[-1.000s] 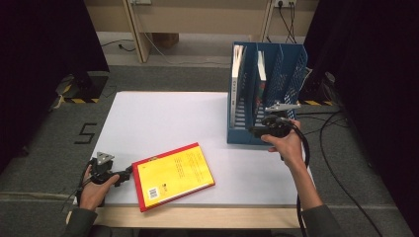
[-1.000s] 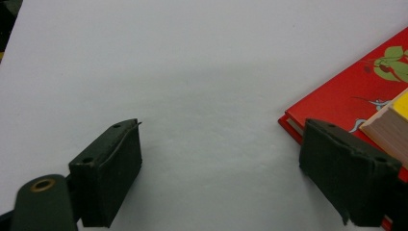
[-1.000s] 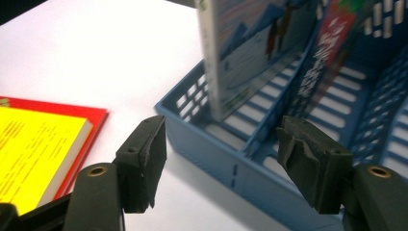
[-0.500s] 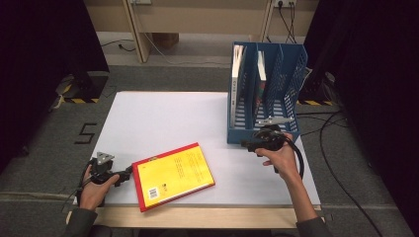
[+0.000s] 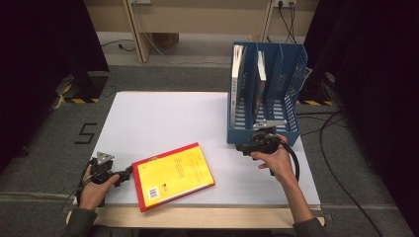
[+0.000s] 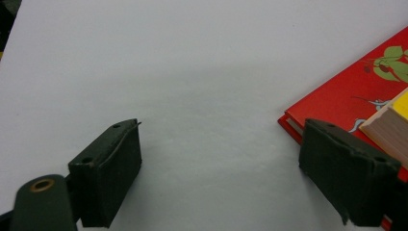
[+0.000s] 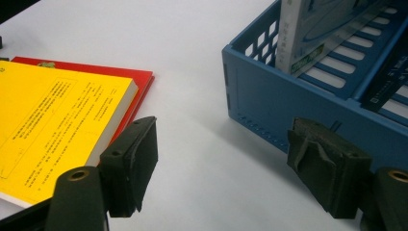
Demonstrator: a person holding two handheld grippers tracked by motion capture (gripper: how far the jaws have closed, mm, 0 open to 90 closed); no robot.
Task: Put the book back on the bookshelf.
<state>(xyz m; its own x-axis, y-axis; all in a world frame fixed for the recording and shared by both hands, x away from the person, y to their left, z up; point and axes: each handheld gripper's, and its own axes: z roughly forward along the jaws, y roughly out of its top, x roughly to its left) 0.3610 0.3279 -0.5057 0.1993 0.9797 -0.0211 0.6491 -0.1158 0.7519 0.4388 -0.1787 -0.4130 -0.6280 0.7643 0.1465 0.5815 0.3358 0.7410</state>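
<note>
Overhead light is hitting the white table (image 5: 163,123) evenly, bright but not clipping, while both side edges of the high view are falling off into near-black curtains. Soft shadows are pooling under the near jaws in both gripper views, and one is lying beside the blue rack (image 7: 288,101). The high view is looking slightly soft and grainy; the nearest jaw parts are blurring at the bottom edges.
</note>
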